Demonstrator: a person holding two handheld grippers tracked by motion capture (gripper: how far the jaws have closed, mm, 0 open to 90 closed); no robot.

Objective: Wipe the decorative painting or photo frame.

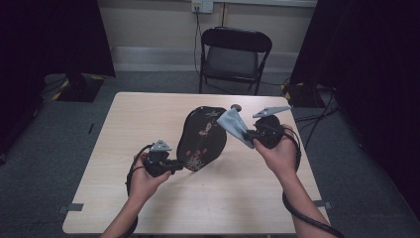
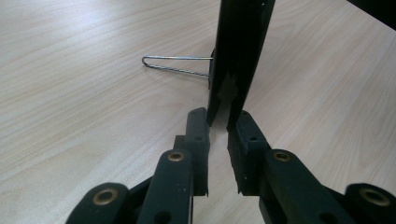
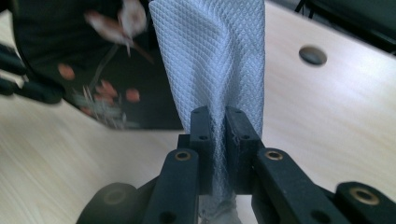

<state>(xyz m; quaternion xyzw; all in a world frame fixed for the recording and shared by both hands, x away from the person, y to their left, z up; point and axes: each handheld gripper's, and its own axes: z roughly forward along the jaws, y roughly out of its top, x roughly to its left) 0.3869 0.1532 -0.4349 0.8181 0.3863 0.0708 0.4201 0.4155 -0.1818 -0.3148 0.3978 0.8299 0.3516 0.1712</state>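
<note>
You have both tools committed. Your left gripper (image 1: pixel 174 166) is clenched on the lower edge of the black floral-painted panel (image 1: pixel 203 136), which stands propped on edge near the middle of the table (image 1: pixel 138 119); in the left gripper view its wire stand (image 2: pixel 175 64) rests on the wood at about 10 o'clock from the jaws. Your right gripper (image 1: pixel 251 135) pinches a pale grey wiping cloth (image 1: pixel 233 124), bunched between the pads (image 3: pixel 201 135), held at the panel's upper edge at about 2 o'clock from its centre. By my reading, gripping and steadying are done; the wiping of the painted face looks barely begun, with most of it left.
</note>
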